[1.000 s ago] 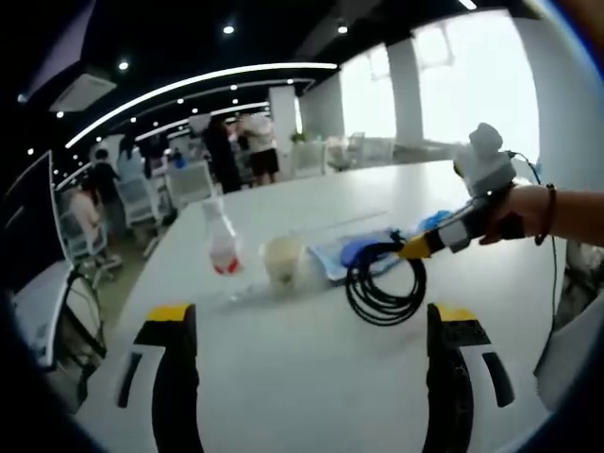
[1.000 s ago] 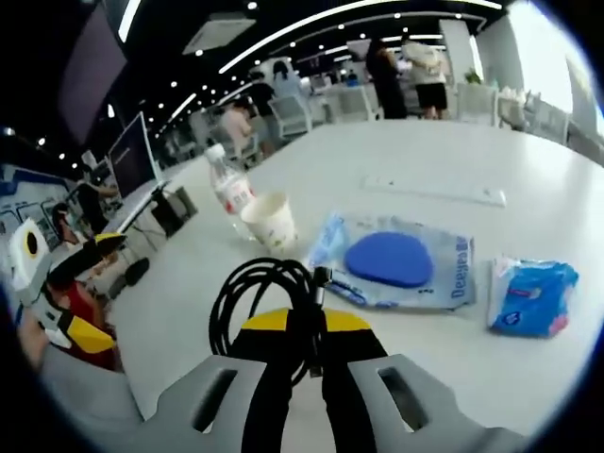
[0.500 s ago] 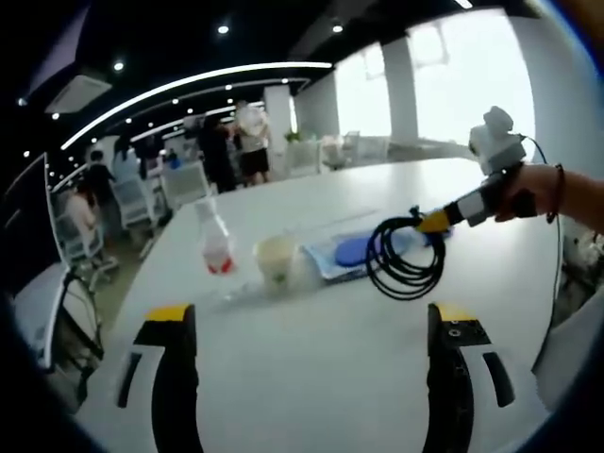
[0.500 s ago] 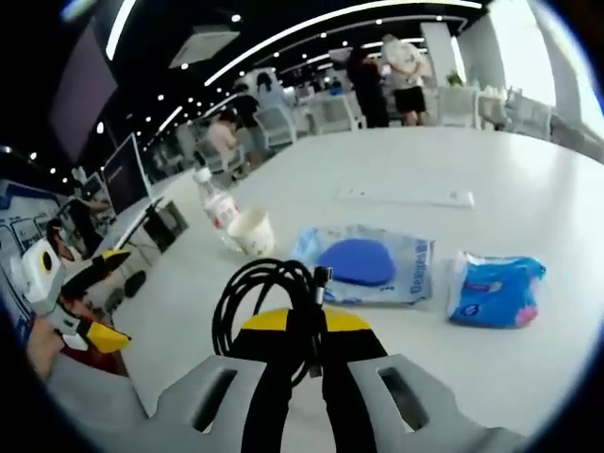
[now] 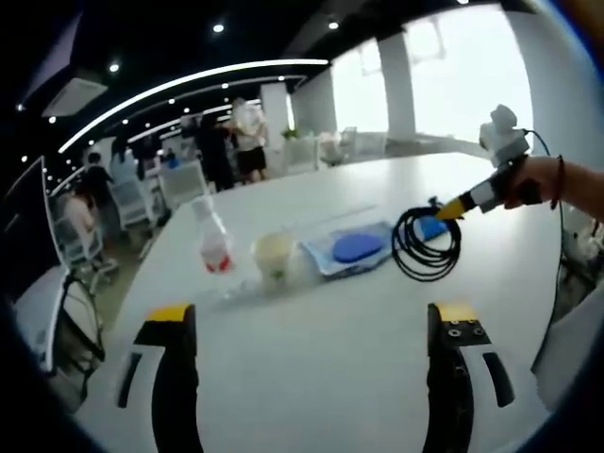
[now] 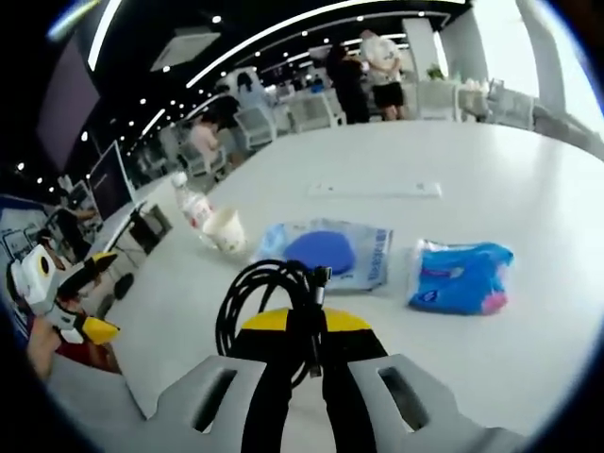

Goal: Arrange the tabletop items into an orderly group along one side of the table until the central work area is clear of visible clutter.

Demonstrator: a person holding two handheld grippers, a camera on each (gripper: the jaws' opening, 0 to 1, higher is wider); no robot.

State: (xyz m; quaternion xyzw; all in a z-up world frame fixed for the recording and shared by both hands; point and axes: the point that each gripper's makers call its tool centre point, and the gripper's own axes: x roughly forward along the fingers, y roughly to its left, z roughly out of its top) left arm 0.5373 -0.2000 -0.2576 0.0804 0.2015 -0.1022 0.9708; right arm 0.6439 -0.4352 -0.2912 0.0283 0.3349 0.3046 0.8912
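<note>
One coiled black cable [image 6: 272, 304] is the item in transit: the right claw [image 6: 304, 326] is clamped on it, with the loop hanging clear of the white surface [image 5: 311, 359] as seen in the left gripper view, where the cable [image 5: 427, 247] dangles from the right claw [image 5: 462, 202] above the right part of the surface. The relation that governs the next move, as a judgement, is where the cable goes relative to the row already formed: the bottle [image 6: 193, 208], paper cup [image 6: 226, 232], clear pouch with a blue disc [image 6: 327, 253] and blue packet [image 6: 461, 276] lie ahead of the right claw in a line running left to right across the right gripper view, and the coil hangs in front of the pouch, nearer the camera than the row. A flat white strip [image 6: 375, 190] lies beyond the row. The right claw is the nearer one; the left claw [image 5: 311, 377] stands with jaws apart and empty, well back from the row. The cable appears limp, wound in several loops, with a plug end [image 6: 319, 276] projecting at the top of the coil.
</note>
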